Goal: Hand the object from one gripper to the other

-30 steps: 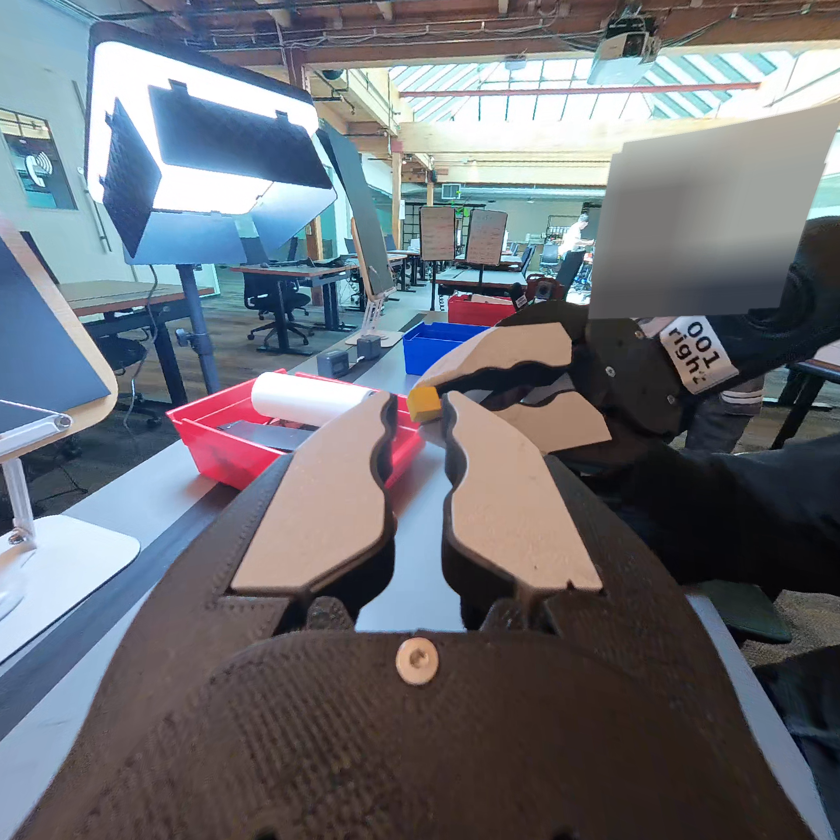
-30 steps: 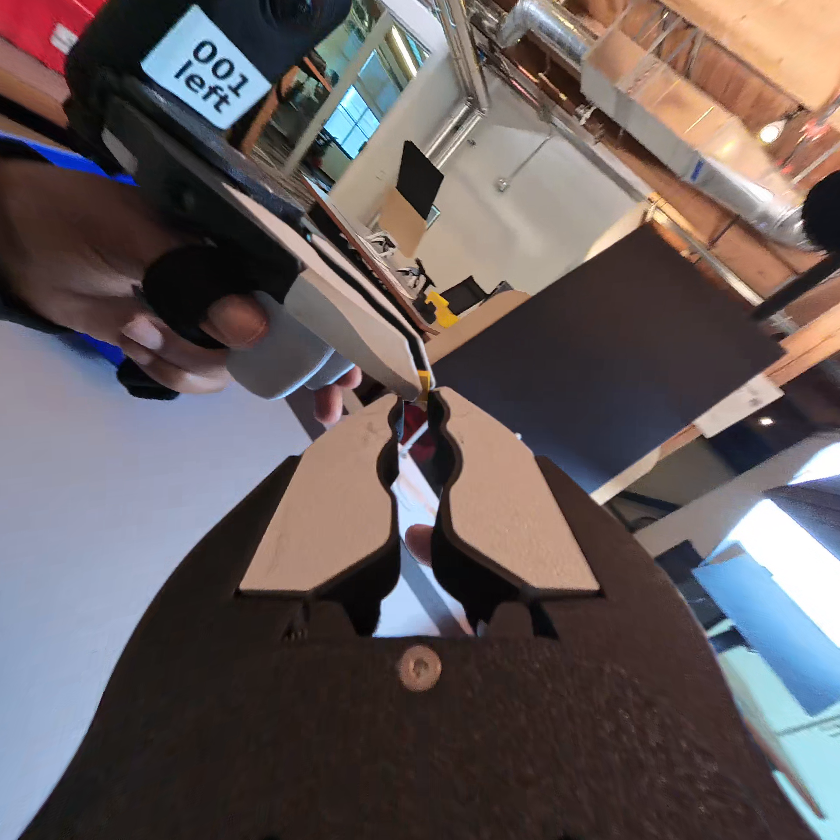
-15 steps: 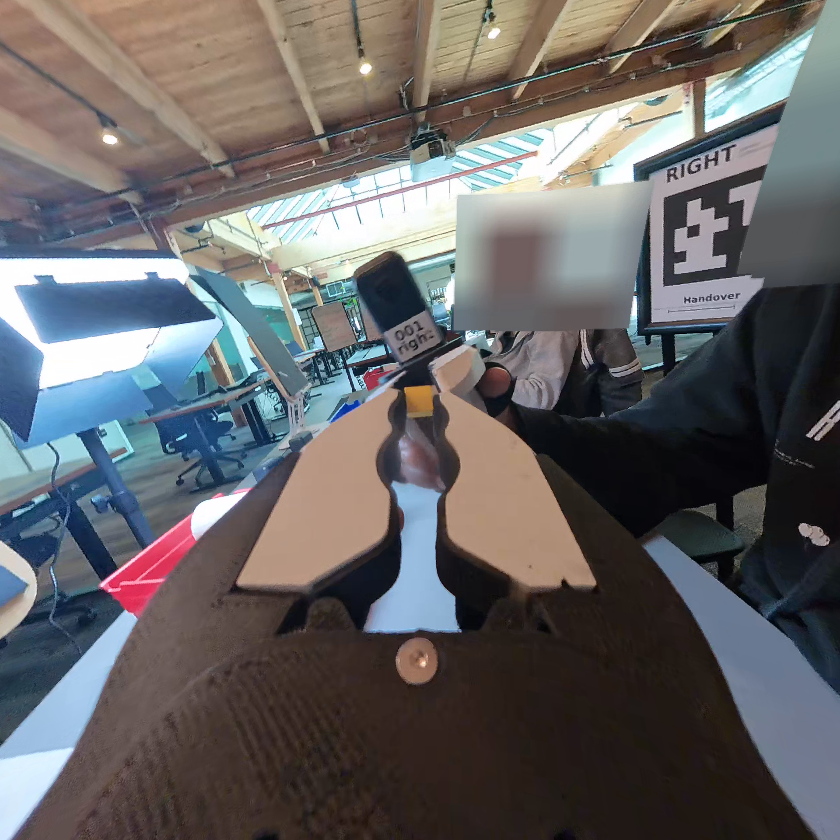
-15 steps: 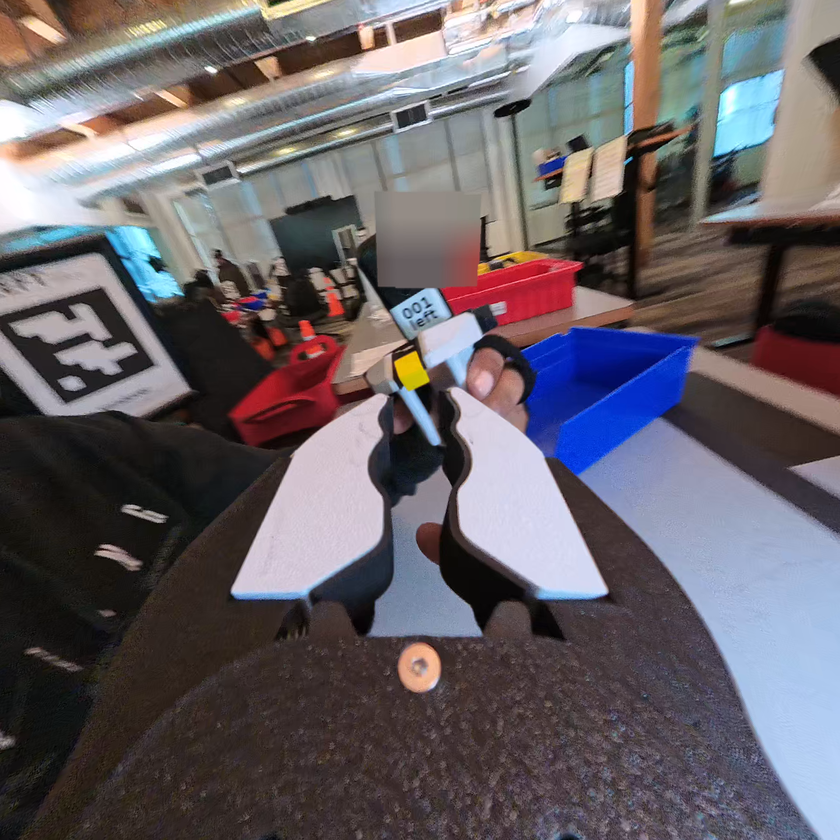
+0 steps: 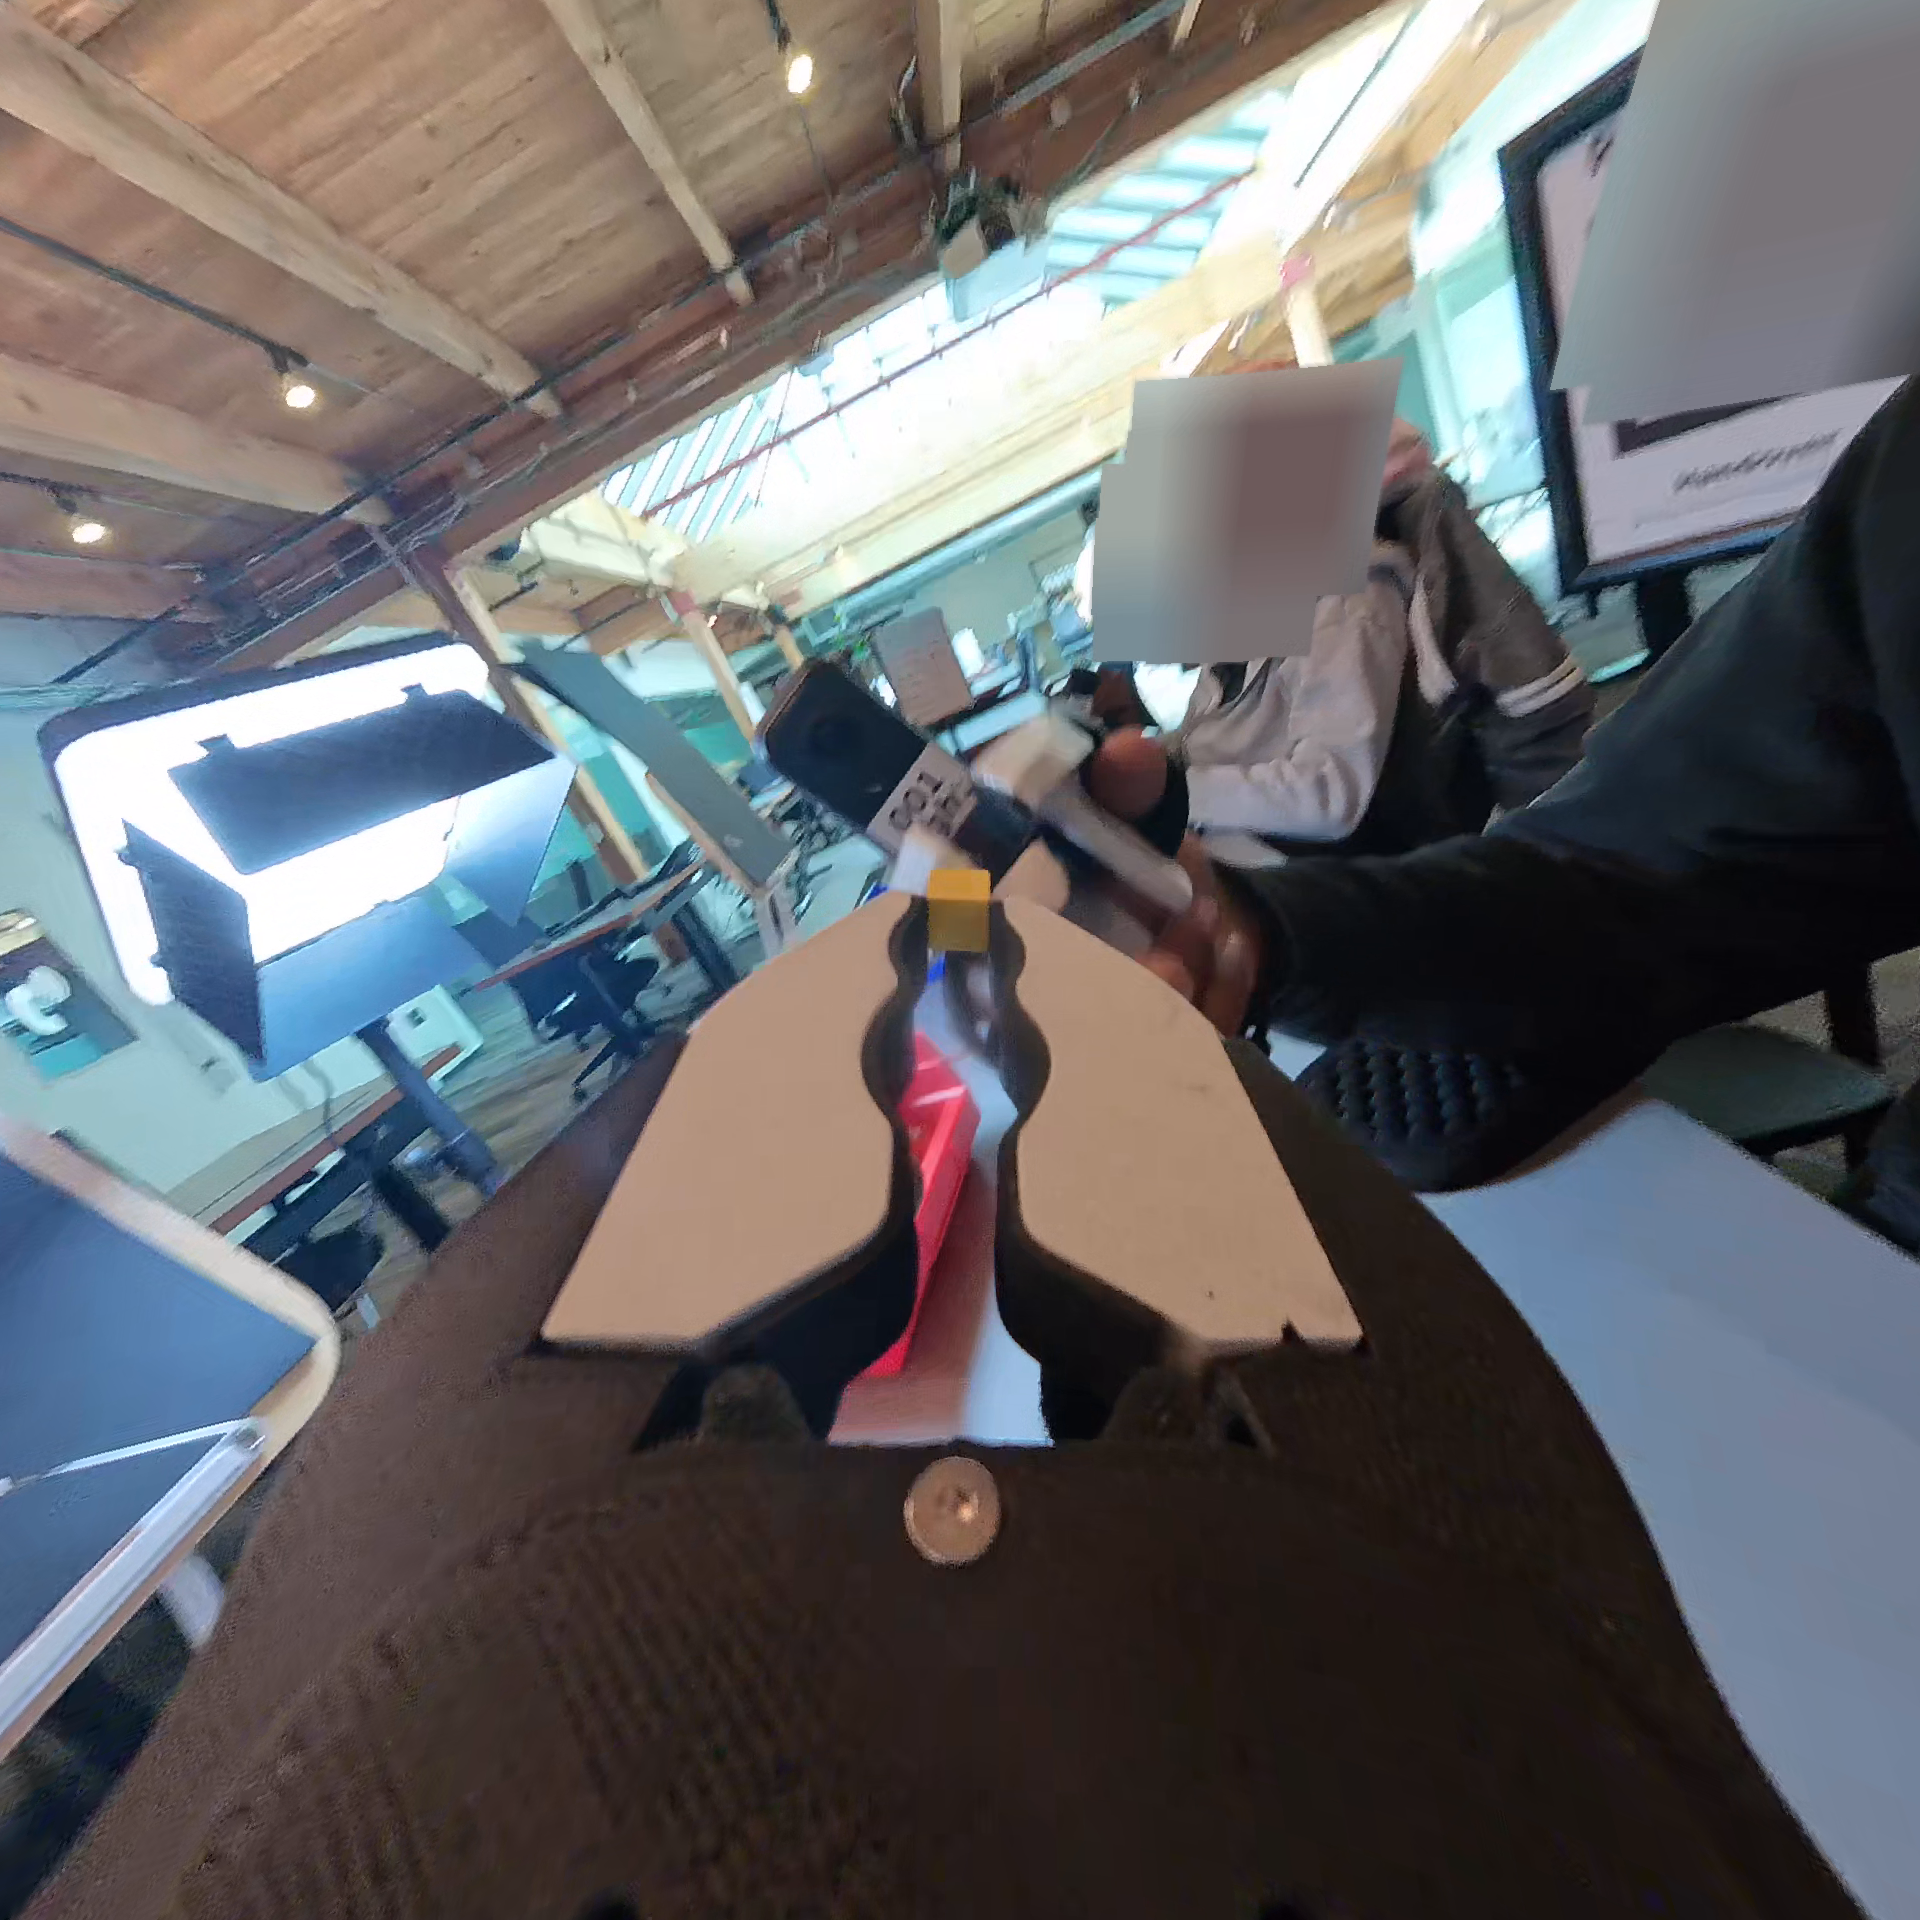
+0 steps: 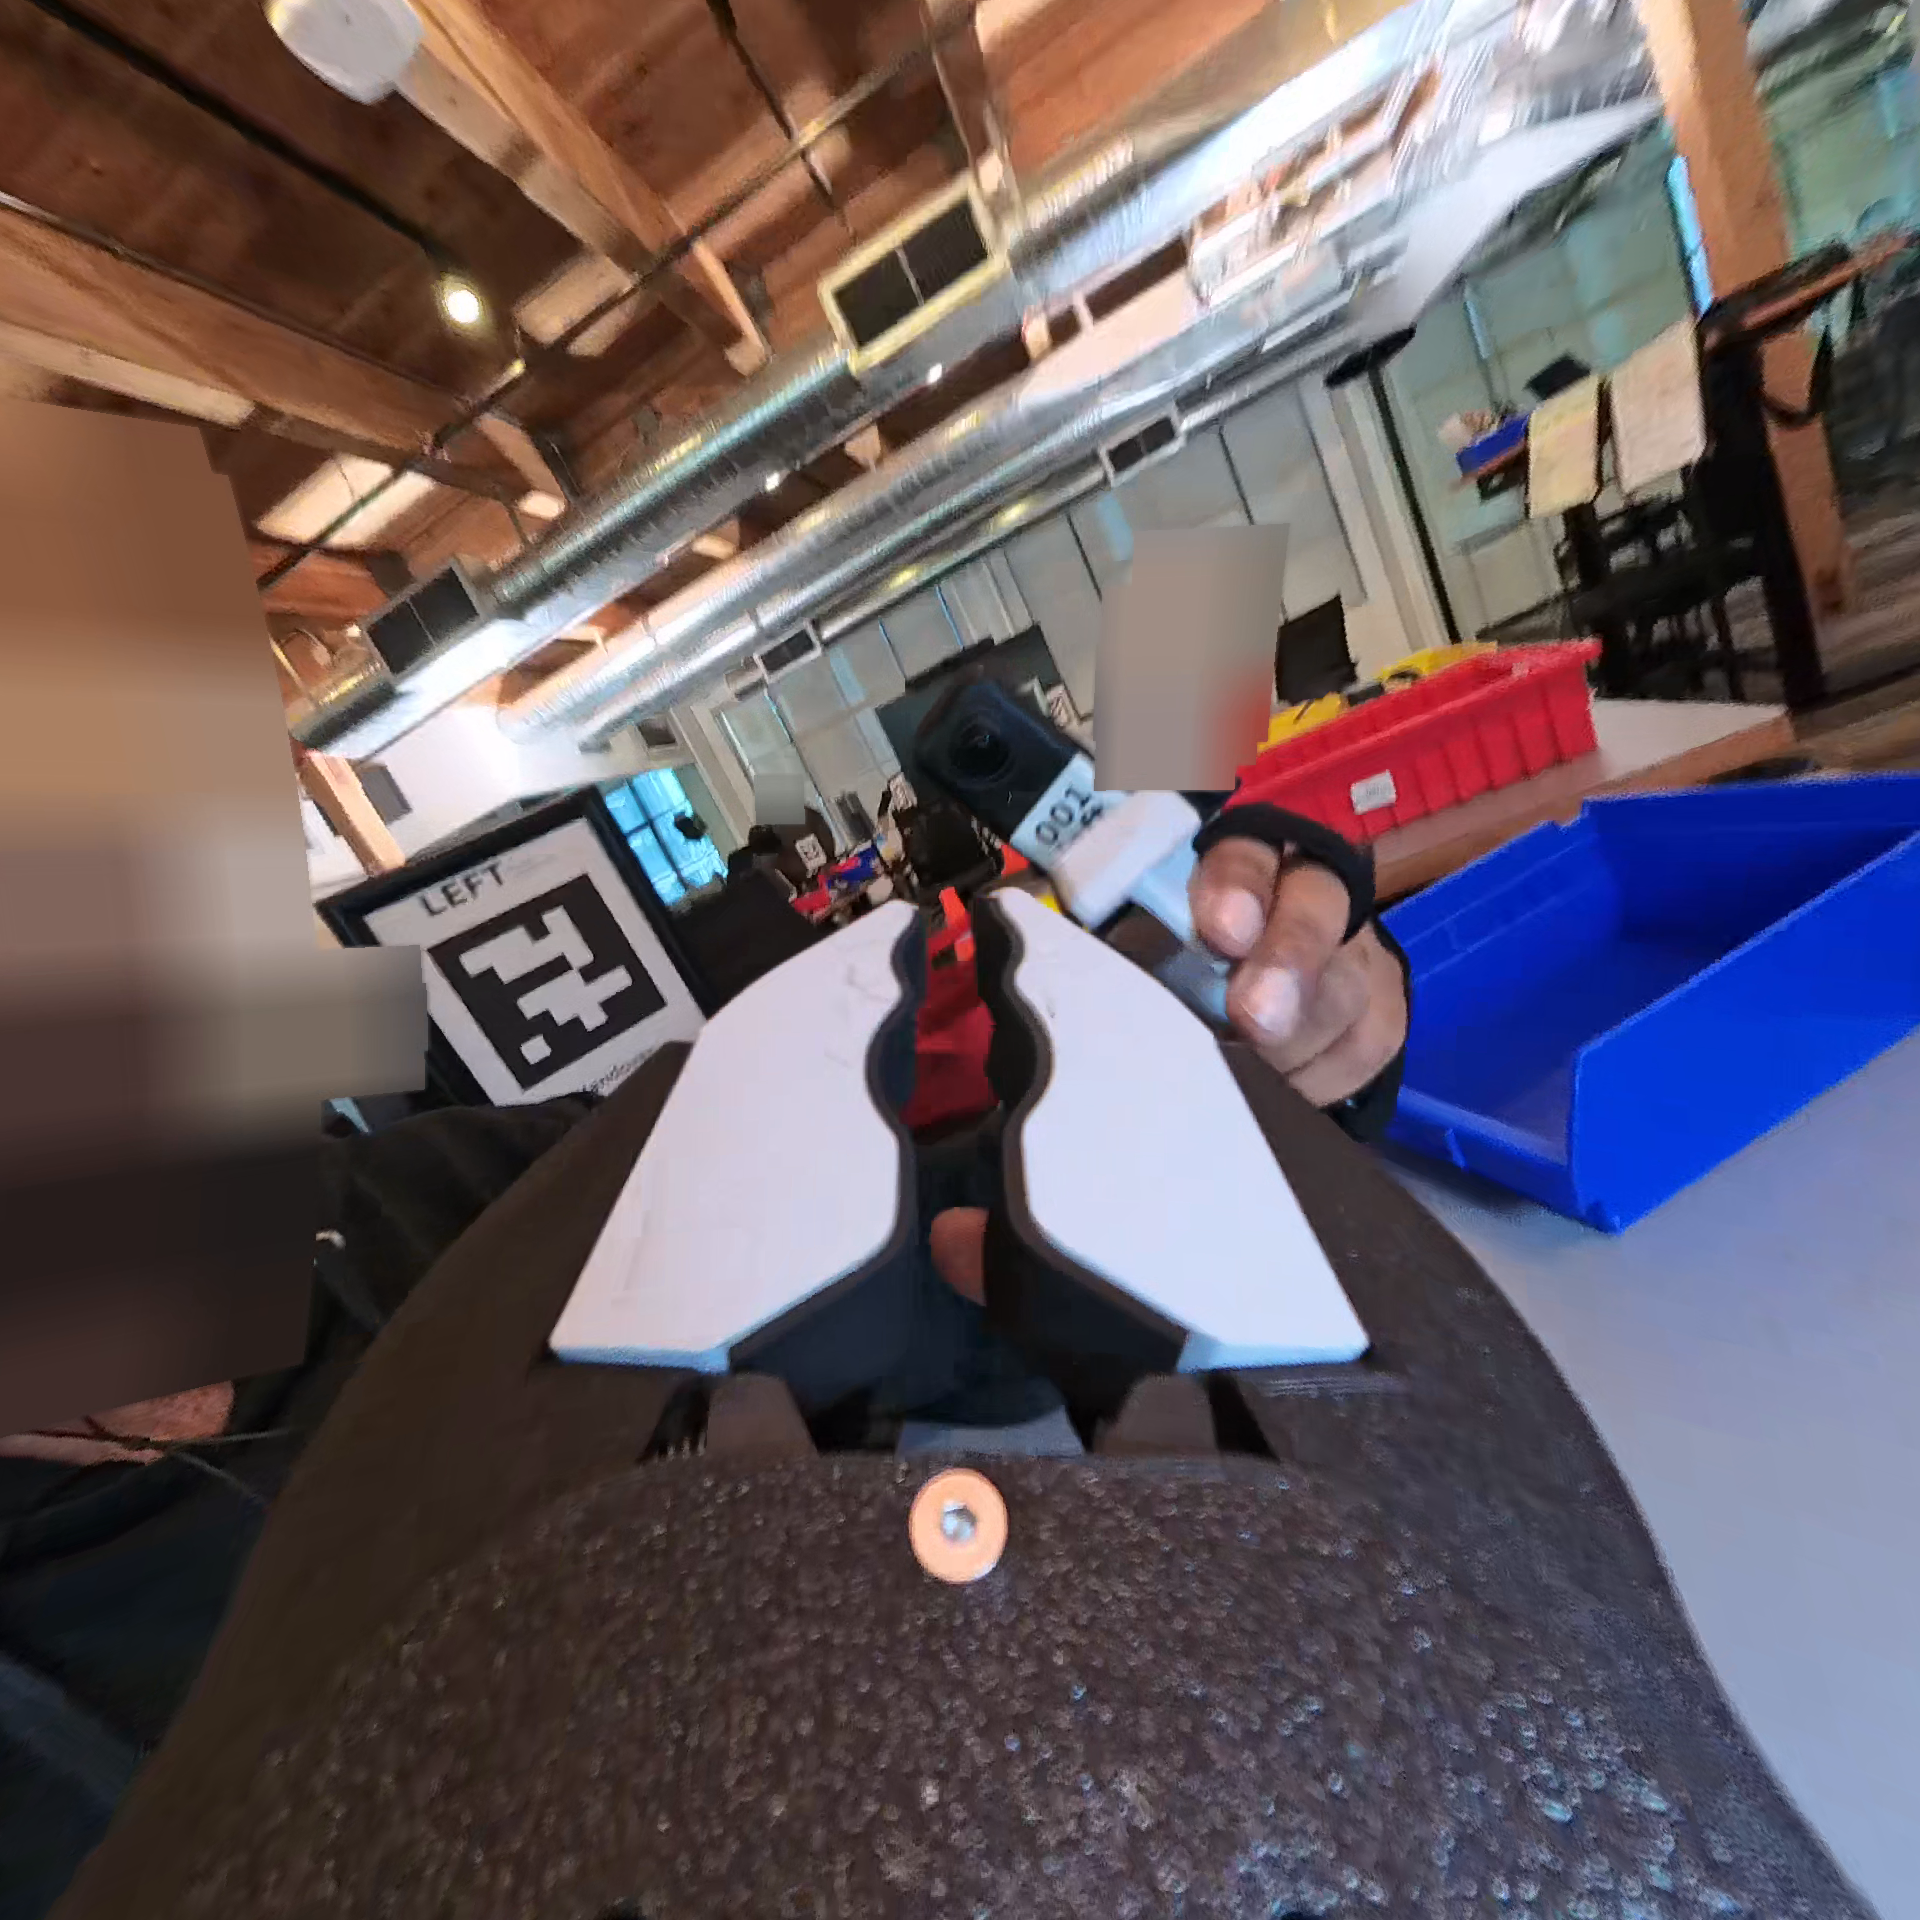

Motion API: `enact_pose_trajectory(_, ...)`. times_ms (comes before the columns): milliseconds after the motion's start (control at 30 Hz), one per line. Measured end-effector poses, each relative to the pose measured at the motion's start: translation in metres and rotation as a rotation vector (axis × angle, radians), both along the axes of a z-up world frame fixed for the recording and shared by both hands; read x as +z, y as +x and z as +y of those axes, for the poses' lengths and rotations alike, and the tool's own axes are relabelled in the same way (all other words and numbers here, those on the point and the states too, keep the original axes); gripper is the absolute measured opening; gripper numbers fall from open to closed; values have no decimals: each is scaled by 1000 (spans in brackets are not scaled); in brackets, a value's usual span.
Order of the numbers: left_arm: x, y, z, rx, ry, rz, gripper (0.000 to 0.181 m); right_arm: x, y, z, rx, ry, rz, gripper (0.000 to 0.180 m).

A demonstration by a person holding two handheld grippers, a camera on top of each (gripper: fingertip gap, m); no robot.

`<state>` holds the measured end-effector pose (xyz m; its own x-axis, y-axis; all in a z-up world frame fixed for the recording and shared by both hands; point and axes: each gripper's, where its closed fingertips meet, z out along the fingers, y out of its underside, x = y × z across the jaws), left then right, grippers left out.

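Right wrist view: blue bin (image 6: 1662, 997) empty; right gripper (image 6: 948, 914) narrowly parted, empty; left gripper (image 5: 958, 914) pinches yellow cube (image 5: 958, 923).

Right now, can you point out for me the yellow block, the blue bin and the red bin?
yellow block (image 5: 958, 924): left wrist view, its front face, between the fingertips.
blue bin (image 6: 1704, 1049): right wrist view, its near side wall.
red bin (image 6: 1455, 732): right wrist view, its ribbed front wall.

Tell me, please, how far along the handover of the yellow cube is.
Done, it seems: the yellow cube sits pinched between the tips of the left tool, while the right tool has nothing between its slightly parted tips. In hand: the left tool holds the cube up in the air. Left: probably little, perhaps only drawing the tools apart or setting the cube down.
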<state>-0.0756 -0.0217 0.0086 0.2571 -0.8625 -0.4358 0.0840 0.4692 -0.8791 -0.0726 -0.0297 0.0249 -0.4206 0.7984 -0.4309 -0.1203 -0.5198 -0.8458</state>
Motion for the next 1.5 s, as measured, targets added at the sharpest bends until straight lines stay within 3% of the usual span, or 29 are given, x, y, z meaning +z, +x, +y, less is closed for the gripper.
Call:
enact_pose_trajectory(33,-2,0,4,31,14,18,11,0,2,4,-33,19,-12,6)
enact_pose_trajectory(133,2,1,3,29,16,-9,11,-6,2,11,-156,145,-81,9)
enact_pose_trajectory(367,-6,10,11,175,140,73,11,-27,-11,12,-91,67,-183,21)
enact_pose_trajectory(567,-11,8,22,271,177,125,12,-27,-11,20,-158,105,-175,14)
enact_pose_trajectory(767,-1,-6,30,176,-75,-7,13,-19,5,45,-517,504,-226,11)
enact_pose_trajectory(1000,-1,4,40,72,-446,-98,24,-30,6,68,-959,1202,-385,11)
enact_pose_trajectory(1267,-15,12,44,143,-445,-5,13,-28,2,62,-1119,1610,-386,11)
enact_pose_trajectory(1400,-14,12,40,191,-306,55,11,-27,2,56,-1054,1562,-330,12)
enact_pose_trajectory(1500,-11,7,41,272,-134,79,10,-29,4,54,-862,1243,-314,19)
